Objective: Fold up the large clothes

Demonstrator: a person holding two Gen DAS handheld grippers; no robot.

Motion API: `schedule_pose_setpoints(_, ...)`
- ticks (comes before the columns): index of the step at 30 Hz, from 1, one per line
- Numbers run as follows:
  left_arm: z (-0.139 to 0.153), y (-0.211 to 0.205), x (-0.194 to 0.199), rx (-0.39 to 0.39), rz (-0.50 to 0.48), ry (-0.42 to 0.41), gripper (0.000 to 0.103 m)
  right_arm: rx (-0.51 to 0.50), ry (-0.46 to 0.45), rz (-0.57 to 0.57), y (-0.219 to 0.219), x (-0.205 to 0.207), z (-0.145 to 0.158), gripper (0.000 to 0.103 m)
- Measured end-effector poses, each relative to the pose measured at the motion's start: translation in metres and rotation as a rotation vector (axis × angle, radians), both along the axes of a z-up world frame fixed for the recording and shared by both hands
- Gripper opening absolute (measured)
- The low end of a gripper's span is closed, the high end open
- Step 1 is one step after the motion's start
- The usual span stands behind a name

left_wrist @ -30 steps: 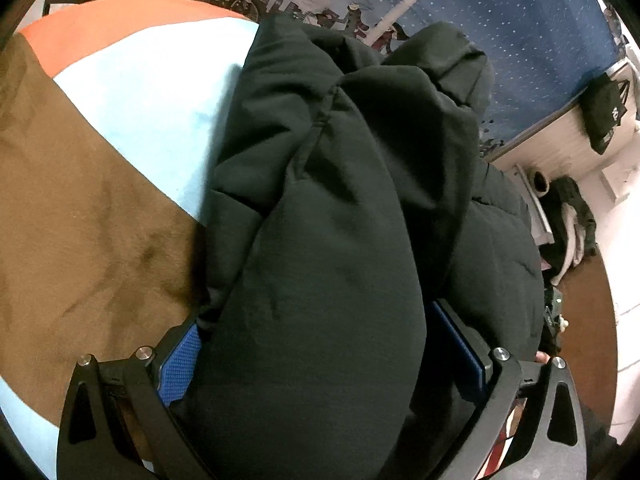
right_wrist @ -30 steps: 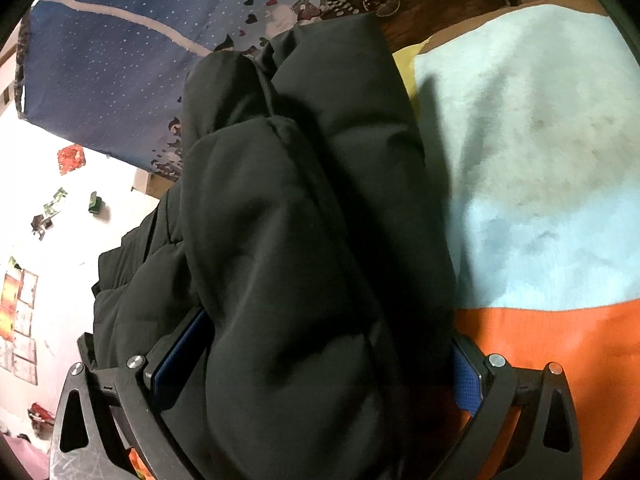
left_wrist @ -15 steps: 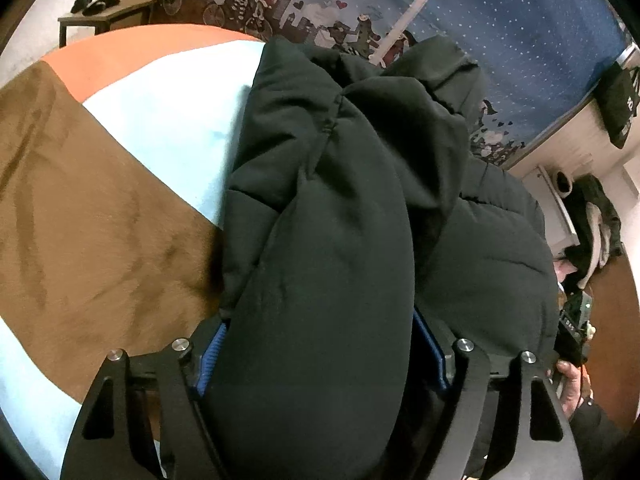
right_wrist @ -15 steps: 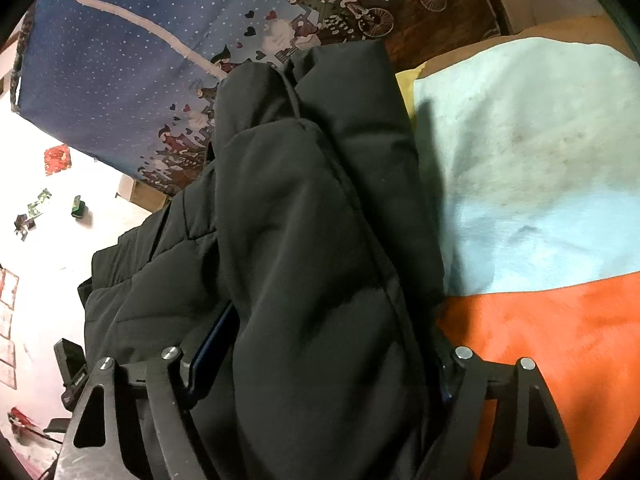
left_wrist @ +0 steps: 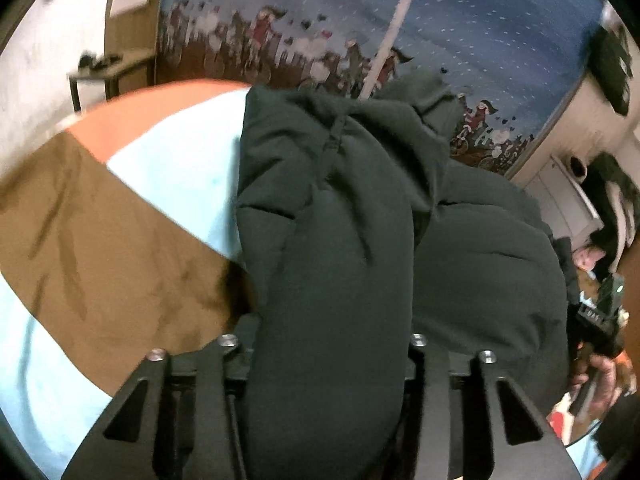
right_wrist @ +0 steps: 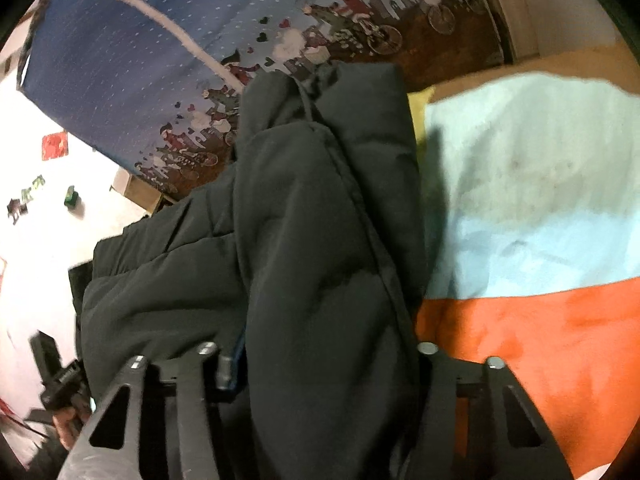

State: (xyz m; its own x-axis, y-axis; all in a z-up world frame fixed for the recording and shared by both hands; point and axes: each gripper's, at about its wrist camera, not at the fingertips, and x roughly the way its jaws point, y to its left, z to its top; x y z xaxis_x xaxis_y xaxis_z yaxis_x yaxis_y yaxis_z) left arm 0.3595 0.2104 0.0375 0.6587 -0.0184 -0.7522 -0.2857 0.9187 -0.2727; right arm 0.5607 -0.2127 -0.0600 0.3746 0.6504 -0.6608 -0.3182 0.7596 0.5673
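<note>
Both claws, left [left_wrist: 324, 344] and right [right_wrist: 320, 352], closing from wide onto the puffy black padded jacket [left_wrist: 328, 240], grips nearly set, ready to lift and fold.

A bed carries everything here, spread with a plush blanket [left_wrist: 120, 240] in broad colour bands: orange, pale blue and brown in the left wrist view, pale blue over orange [right_wrist: 540, 260] in the right wrist view, with a sliver of yellow at about one o'clock. Lying on it, a puffy black jacket [left_wrist: 332, 240] runs from six o'clock up to twelve, covering the blanket's middle, its far end bunched near the patterned curtain [left_wrist: 480, 20].
</note>
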Motion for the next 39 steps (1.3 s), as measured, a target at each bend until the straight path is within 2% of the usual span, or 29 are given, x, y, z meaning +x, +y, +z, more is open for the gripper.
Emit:
schedule_pose_setpoints(3,0.008,-0.018,-0.003,0.079,-0.016,-0.034,0.025,-0.002,-0.045,0.013,0.001,-0.006,0.014,0.031)
schedule_pose_setpoints(6,0.016,-0.035,-0.007,0.134,-0.031,-0.075,0.021,0.017,-0.094,0.031,0.002,-0.013,0.03,0.027)
schedule_pose_setpoints(15,0.04,-0.08,-0.018,0.257,-0.137,-0.185,0.016,0.026,-0.232,0.095,0.006,-0.045,0.071,0.025)
schedule_pose_setpoints(20,0.047,-0.09,-0.03,0.278,-0.177,-0.217,0.014,0.039,-0.262,0.107,0.0,-0.063,0.083,0.024)
schedule_pose_setpoints(21,0.049,-0.092,-0.034,0.281,-0.188,-0.23,0.011,0.041,-0.269,0.108,-0.001,-0.067,0.086,0.024)
schedule_pose_setpoints(24,0.062,-0.113,-0.04,0.347,-0.284,-0.282,0.011,0.06,-0.281,0.123,-0.003,-0.074,0.095,0.024)
schedule_pose_setpoints(27,0.058,-0.111,-0.032,0.277,-0.281,-0.239,0.011,0.04,-0.289,0.132,0.004,-0.081,0.098,0.024)
schedule_pose_setpoints(30,0.047,-0.099,-0.027,0.247,-0.242,-0.201,0.011,0.036,-0.258,0.116,0.001,-0.078,0.092,0.024)
schedule_pose_setpoints(34,0.024,-0.063,-0.012,0.142,-0.173,-0.111,0.013,0.013,-0.223,0.105,-0.003,-0.068,0.083,0.024)
schedule_pose_setpoints(38,-0.011,-0.029,0.003,0.025,-0.12,0.002,0.02,0.006,-0.195,0.079,-0.006,-0.059,0.069,0.024)
schedule_pose_setpoints(39,-0.015,-0.024,0.004,0.007,-0.113,0.011,0.025,-0.003,-0.193,0.078,-0.006,-0.057,0.065,0.025)
